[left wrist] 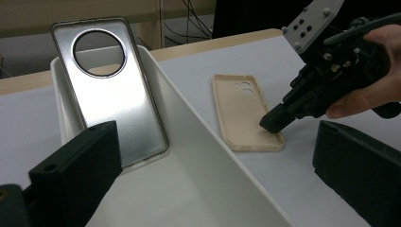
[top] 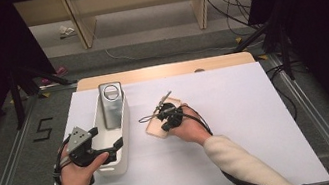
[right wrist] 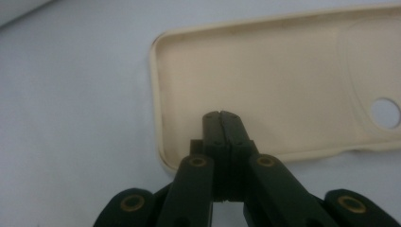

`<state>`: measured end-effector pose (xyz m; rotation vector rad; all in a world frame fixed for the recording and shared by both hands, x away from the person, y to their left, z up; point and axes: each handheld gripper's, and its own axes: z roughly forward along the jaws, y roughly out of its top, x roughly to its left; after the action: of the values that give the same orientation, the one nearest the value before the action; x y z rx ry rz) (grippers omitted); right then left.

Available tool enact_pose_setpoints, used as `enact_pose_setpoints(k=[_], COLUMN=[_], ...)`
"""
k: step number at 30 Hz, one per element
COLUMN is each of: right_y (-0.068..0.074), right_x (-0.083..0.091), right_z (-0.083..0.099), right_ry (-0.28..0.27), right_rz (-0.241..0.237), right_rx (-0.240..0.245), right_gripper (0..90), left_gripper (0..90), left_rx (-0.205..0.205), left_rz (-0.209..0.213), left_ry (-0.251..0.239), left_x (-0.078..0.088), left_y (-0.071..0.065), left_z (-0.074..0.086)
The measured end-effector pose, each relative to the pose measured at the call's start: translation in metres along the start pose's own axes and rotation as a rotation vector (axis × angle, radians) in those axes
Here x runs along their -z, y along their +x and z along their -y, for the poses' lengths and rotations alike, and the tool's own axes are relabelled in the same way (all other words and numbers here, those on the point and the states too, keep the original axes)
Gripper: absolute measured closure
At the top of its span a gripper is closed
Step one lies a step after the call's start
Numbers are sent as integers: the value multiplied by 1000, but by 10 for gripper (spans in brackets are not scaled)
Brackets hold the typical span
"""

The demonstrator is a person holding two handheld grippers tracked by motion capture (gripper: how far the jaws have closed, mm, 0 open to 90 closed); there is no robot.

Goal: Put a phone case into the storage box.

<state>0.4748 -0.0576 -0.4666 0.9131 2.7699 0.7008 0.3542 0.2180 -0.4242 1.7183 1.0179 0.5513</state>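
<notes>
A beige phone case point(top: 154, 128) point(left wrist: 241, 109) point(right wrist: 283, 80) lies hollow side up on the white sheet. My right gripper point(top: 166, 118) point(left wrist: 272, 124) point(right wrist: 221, 116) is shut with nothing between its jaws. Its tip rests inside the case, close to one end rim. A silver phone case point(top: 112, 104) point(left wrist: 113, 99) with a round camera hole leans against the far end of a white bin point(top: 125, 129) point(left wrist: 189, 127). My left gripper point(top: 108, 138) point(left wrist: 213, 137) is open. One jaw is inside the bin and the other outside, so they straddle its right wall without touching it.
The white sheet point(top: 249, 124) covers most of the wooden table point(top: 164, 71). Black stands and cables point(top: 240, 14) sit on the floor beyond the far edge. A "5" mark point(top: 43, 129) is on the floor at the left.
</notes>
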Motion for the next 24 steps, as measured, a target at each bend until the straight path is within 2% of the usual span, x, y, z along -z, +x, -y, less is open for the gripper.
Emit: enact_pose_setpoints(k=[7,12,18,20,21,24], right_y=[-10,-18,-21,-20,-20,-16], right_x=[13,20,22,23,24,30], right_z=[20,31,36,35,35,32], right_ry=[31,41,36,23,24,14], right_rz=[19,32,31,28,24,40], right_rx=[20,16,10,13,22,113], right_gripper=[900,900,900,865,832,757], left_gripper=[16,16,16,17,17,17], left_rx=[-5,-9,-11,-10,-9,-12], left_rz=[4,6,7,8,8,10], left_ry=[2,2,2,1,0,0], left_x=[0,0,0,0,0,0], left_y=[-1,-2,-3,-3,-3,-3], left_z=[0,0,0,0,0,0])
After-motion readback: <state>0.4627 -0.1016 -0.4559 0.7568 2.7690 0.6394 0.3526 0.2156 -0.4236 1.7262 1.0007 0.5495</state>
